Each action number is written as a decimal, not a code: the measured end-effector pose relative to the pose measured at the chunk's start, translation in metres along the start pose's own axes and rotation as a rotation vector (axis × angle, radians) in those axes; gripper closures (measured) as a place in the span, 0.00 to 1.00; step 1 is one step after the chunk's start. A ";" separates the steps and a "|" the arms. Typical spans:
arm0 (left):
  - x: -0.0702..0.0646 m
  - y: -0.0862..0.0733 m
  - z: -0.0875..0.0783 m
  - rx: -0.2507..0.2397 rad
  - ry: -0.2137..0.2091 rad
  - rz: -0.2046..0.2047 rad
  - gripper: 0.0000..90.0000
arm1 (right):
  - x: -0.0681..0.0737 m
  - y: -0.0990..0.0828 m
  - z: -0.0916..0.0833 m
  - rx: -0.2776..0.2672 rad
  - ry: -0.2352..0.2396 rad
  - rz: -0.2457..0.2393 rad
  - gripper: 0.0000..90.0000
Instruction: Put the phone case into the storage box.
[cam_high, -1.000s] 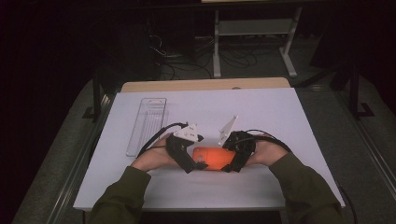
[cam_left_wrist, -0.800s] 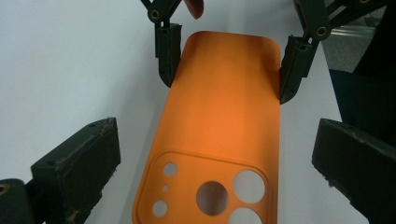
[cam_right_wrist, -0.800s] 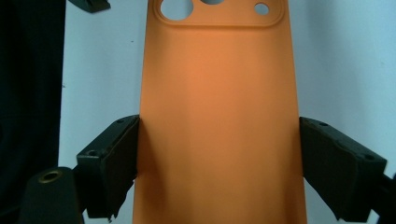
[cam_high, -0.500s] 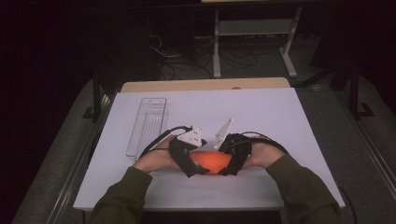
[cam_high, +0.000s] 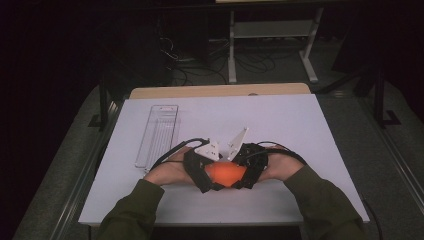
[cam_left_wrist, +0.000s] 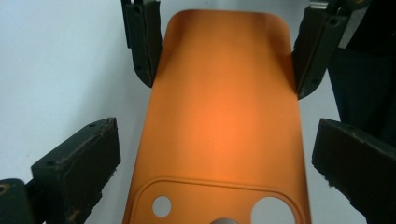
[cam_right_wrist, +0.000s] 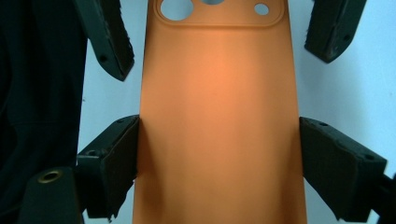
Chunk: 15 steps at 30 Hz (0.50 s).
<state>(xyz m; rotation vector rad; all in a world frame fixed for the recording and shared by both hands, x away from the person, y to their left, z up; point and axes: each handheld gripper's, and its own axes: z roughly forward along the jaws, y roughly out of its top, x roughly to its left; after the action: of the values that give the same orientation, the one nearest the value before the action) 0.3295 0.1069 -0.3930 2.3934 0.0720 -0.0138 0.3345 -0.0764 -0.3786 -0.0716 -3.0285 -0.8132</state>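
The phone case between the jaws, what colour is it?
Orange. The phone case shows best in the right gripper view.

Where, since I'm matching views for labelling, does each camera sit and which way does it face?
High view: above the person's side, looking forward and down on the table; sleeves and hands show.
Left gripper view: on the left gripper, looking along its jaws at the orange phone case, jaws apart from it.
Right gripper view: on the right gripper, facing opposite; its jaws press the case.
Shared: the case, and each other's jaws.
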 end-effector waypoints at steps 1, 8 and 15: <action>0.000 0.000 0.001 0.006 0.001 0.007 0.01 | 0.000 0.000 0.000 0.001 0.000 -0.002 0.17; -0.001 -0.001 0.003 0.036 -0.006 0.017 0.01 | 0.002 0.003 -0.001 -0.006 -0.005 -0.012 0.17; -0.002 0.000 0.006 0.048 -0.005 0.029 0.01 | 0.002 0.004 -0.003 -0.009 -0.011 -0.020 0.17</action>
<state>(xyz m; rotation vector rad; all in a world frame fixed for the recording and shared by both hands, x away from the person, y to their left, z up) 0.3272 0.1033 -0.3975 2.4422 0.0343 -0.0082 0.3322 -0.0742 -0.3739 -0.0453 -3.0411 -0.8304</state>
